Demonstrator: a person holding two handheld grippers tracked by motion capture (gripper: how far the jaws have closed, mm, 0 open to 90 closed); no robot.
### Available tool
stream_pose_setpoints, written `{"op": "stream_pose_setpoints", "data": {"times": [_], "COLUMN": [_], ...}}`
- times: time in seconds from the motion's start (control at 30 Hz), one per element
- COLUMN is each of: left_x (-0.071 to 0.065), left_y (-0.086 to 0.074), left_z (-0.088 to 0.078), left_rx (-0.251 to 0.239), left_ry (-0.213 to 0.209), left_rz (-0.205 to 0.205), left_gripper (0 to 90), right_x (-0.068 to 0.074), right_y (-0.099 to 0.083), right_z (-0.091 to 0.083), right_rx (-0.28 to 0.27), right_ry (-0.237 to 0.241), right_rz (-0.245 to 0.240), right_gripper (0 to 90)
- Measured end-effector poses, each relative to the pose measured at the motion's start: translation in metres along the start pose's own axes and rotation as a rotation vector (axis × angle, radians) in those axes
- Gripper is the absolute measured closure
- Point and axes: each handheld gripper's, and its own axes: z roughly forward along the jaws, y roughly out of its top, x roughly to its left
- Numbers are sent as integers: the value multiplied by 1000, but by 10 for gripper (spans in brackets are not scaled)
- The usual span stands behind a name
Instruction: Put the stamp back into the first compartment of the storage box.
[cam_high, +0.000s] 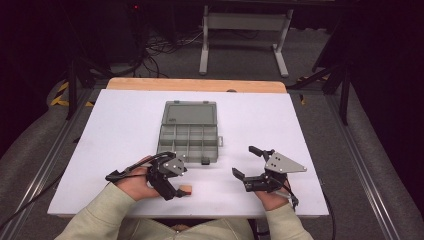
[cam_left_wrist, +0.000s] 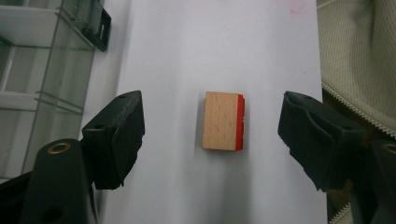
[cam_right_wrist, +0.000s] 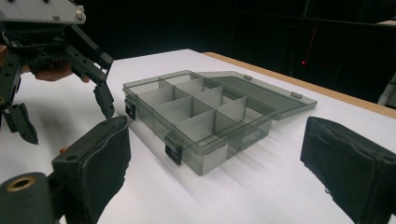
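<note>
Wooden block (cam_left_wrist: 223, 121) lies centre frame between left hand-held gripper (cam_left_wrist: 212, 135) jaws, untouched, long axis along them; jaws wide.

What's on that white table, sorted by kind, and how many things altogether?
Small wooden block with a red edge: 1
Clear grey plastic compartment box, lid open: 1
Black two-jaw grippers, left and right: 2
Total: 4

Small wooden block (cam_left_wrist: 223, 121) – red-edged – lies flat on the white table (cam_left_wrist: 187, 46).
</note>
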Motion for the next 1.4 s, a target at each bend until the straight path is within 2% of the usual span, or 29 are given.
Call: {"op": "stream_pose_setpoints", "data": {"times": [0.27, 0.4, 0.5, 0.67, 0.87, 1.0, 1.1, 1.4], "left_x": [1, 1, 0, -2, -2, -2, -2, -1], "left_y": [1, 1, 1, 3, 2, 1, 1, 1], "left_z": [10, 17, 19, 22, 23, 23, 23, 23], "left_rx": [46, 68, 83, 112, 119, 106, 106, 103], "left_ry": [-34, -49, -46, -25, -18, -31, -32, -30], "left_rz": [5, 6, 8, 42, 53, 75, 95, 84], "left_gripper": [260, 309, 336, 439, 562, 647, 655, 659], "right_x": [0, 0, 0, 0, 0, 0, 0, 0], "right_y": [0, 0, 0, -1, -1, -1, -1, -1], "right_z": [0, 0, 1, 1, 1, 2, 2, 2], "right_rx": [0, 0, 0, 4, 4, 5, 7, 6], "right_ry": [4, 7, 9, 10, 13, 14, 15, 16], "right_rz": [0, 2, 3, 4, 5, 4, 3, 1], "right_gripper": [85, 86, 86, 86, 89, 89, 90, 90]}}
